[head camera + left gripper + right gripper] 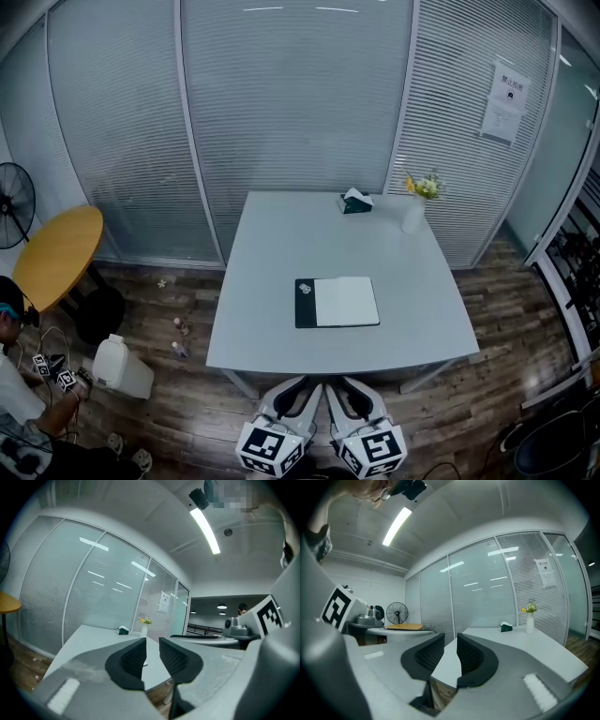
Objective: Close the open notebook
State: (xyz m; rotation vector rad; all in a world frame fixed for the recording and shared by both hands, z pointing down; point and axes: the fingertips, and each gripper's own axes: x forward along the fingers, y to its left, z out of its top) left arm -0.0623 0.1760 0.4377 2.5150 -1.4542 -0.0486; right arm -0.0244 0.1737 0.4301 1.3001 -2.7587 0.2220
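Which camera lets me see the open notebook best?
The head view. It looks down on the open black-and-white notebook and shows it whole, lying flat on the pale grey table. Both gripper views skim the tabletop almost level, so the notebook cannot be made out there.

The notebook (337, 302) lies open and flat on the grey table (281, 244), towards its front edge: black left leaf, white right page.
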